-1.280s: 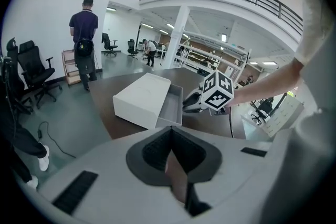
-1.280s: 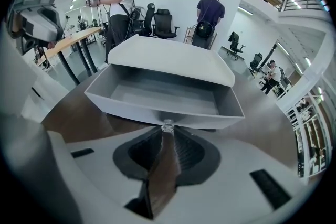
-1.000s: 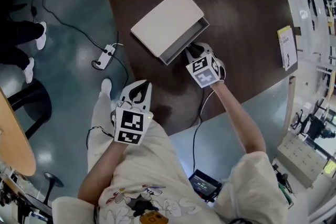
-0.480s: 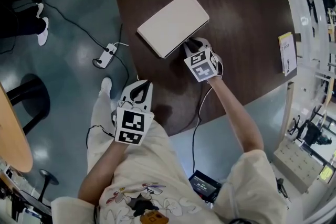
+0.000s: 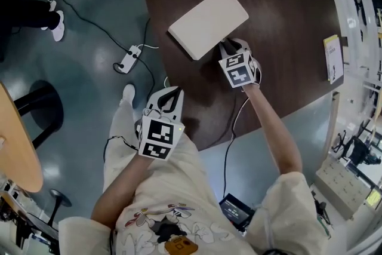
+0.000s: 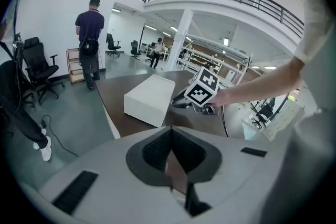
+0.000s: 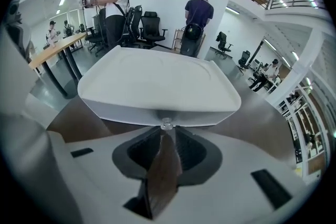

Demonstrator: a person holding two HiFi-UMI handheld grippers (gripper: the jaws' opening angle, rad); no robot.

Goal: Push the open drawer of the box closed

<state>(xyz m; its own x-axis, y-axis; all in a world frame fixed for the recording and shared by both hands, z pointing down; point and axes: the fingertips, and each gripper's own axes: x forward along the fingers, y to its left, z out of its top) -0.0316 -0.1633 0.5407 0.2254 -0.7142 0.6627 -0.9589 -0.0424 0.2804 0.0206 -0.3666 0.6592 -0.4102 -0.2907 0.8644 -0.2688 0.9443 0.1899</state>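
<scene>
A flat white box (image 5: 208, 21) lies slantwise on the dark brown table (image 5: 286, 15), its drawer pushed in flush. My right gripper (image 5: 225, 43) stands at the drawer front. In the right gripper view the box (image 7: 157, 84) fills the middle, and a small clear knob (image 7: 166, 124) sits just past the tips of that gripper (image 7: 165, 135). Its jaws are opening a little, the tips still close together with nothing between them. My left gripper (image 5: 172, 92) hangs shut and empty near the table's near edge, well away from the box (image 6: 149, 99).
A yellow booklet (image 5: 333, 58) lies at the table's right edge. On the floor to the left are a power strip (image 5: 128, 60) and cables. A black device (image 5: 237, 209) sits on the floor by my legs. A person (image 6: 89, 34) stands beyond the table.
The drawer stood open a second ago and is now flush with the box. My right gripper moved forward with it. The left gripper stayed put.
</scene>
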